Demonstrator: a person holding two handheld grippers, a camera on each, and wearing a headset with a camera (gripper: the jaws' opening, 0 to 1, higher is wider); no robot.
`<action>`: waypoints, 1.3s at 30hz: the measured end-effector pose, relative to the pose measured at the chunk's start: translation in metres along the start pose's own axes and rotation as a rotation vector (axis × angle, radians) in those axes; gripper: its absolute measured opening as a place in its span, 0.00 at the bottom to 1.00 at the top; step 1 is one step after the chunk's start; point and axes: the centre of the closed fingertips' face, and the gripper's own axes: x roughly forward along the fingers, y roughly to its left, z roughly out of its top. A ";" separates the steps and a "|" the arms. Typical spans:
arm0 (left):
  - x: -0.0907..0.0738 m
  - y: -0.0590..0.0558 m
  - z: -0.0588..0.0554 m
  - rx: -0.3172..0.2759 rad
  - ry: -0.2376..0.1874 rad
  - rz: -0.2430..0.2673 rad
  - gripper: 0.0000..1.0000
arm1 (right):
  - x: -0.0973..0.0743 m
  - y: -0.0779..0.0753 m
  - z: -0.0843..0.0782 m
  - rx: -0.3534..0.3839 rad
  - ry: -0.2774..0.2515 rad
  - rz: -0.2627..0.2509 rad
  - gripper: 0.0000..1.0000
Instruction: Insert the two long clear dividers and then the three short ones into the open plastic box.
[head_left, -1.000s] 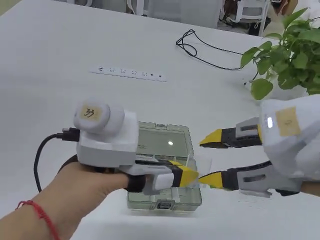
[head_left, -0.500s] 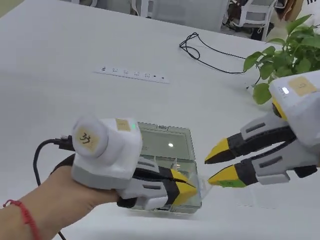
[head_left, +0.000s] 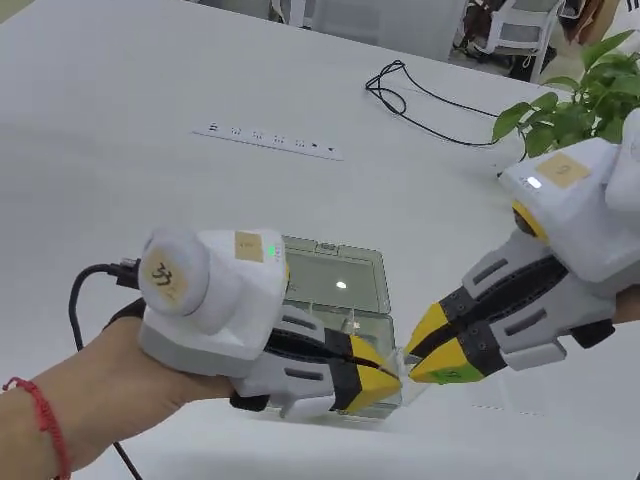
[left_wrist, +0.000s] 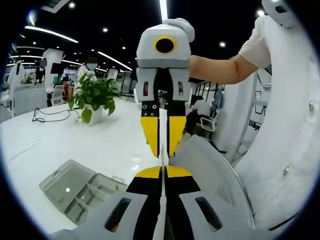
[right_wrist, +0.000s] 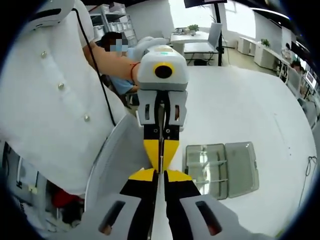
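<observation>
White tabletop (head_left: 150, 100) stretches across the head view, and the open plastic box (head_left: 335, 285) lies near its front edge, its lid folded flat on the far side of the base. Beyond the box a power strip (head_left: 268, 141) lies on the table, farther back and to the right of it a loose black cable (head_left: 420, 100), and off to the box's right a green potted plant (head_left: 580, 95). Just in front of the box's near right corner and above the table, the left gripper (head_left: 385, 378) and the right gripper (head_left: 425, 358) meet tip to tip. They point at each other from opposite sides. The left gripper view looks edge-on along a thin clear divider (left_wrist: 161, 161), which runs from that gripper's own yellow tips straight into the tips of the right gripper facing it. Each gripper's fingers are pressed together on the sheet, so both pinch the same divider. It is held in the air beside the box, not inside it. Whether it is a long or a short one cannot be told. A left hand (head_left: 130, 370) with a red string (head_left: 40, 420) at the wrist grips the left gripper.
</observation>
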 end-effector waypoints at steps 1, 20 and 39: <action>0.000 0.000 0.000 -0.001 0.001 -0.001 0.00 | 0.000 0.000 -0.001 -0.001 0.002 0.002 0.06; -0.004 0.000 -0.003 -0.007 -0.002 0.015 0.00 | 0.006 0.001 0.002 -0.018 0.007 0.001 0.03; -0.020 0.017 -0.014 -0.046 0.017 0.074 0.15 | -0.001 -0.015 0.005 -0.009 -0.013 -0.044 0.03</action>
